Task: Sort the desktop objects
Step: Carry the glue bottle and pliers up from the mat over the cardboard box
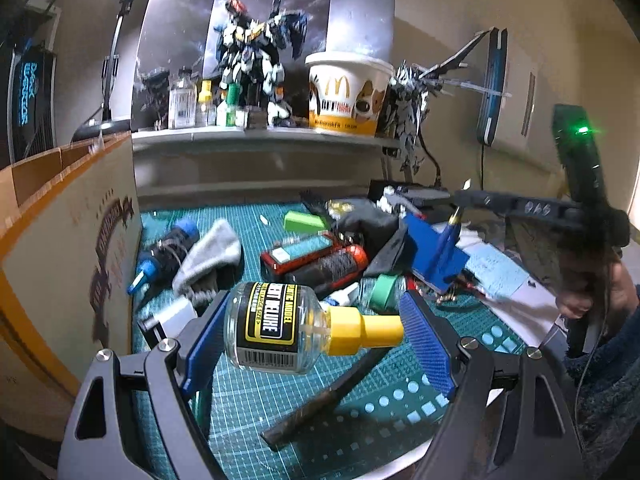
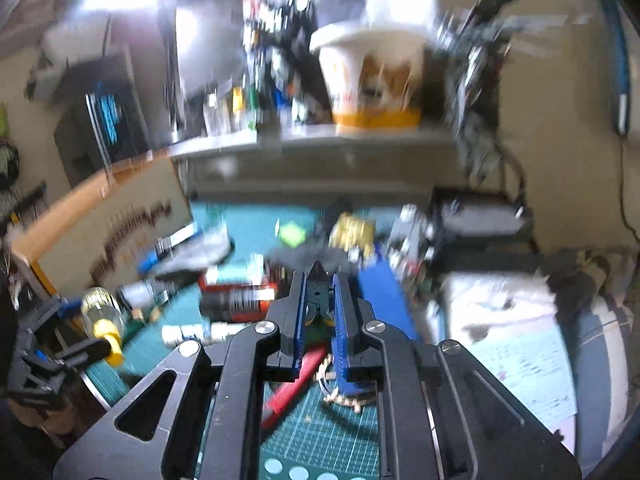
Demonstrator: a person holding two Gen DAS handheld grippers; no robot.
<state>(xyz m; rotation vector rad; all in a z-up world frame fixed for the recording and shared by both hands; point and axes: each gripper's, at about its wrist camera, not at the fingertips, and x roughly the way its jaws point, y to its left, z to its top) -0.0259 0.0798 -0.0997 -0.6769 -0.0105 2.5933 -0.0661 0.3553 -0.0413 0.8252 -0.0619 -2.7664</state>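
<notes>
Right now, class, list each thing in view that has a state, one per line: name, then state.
Left tongs: closed on the bottle, end to end.
Glass bottle: yellow cap on, lying sideways, lifted off the mat.
Right tongs: shut on the nippers.
Nippers: pinched, tip forward.
Paper bucket: upright on shelf.

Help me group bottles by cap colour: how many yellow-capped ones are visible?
2. A large yellow-capped bottle is clamped in the left gripper; a small yellow-capped bottle stands on the back shelf. Clutter may hide more.
</notes>
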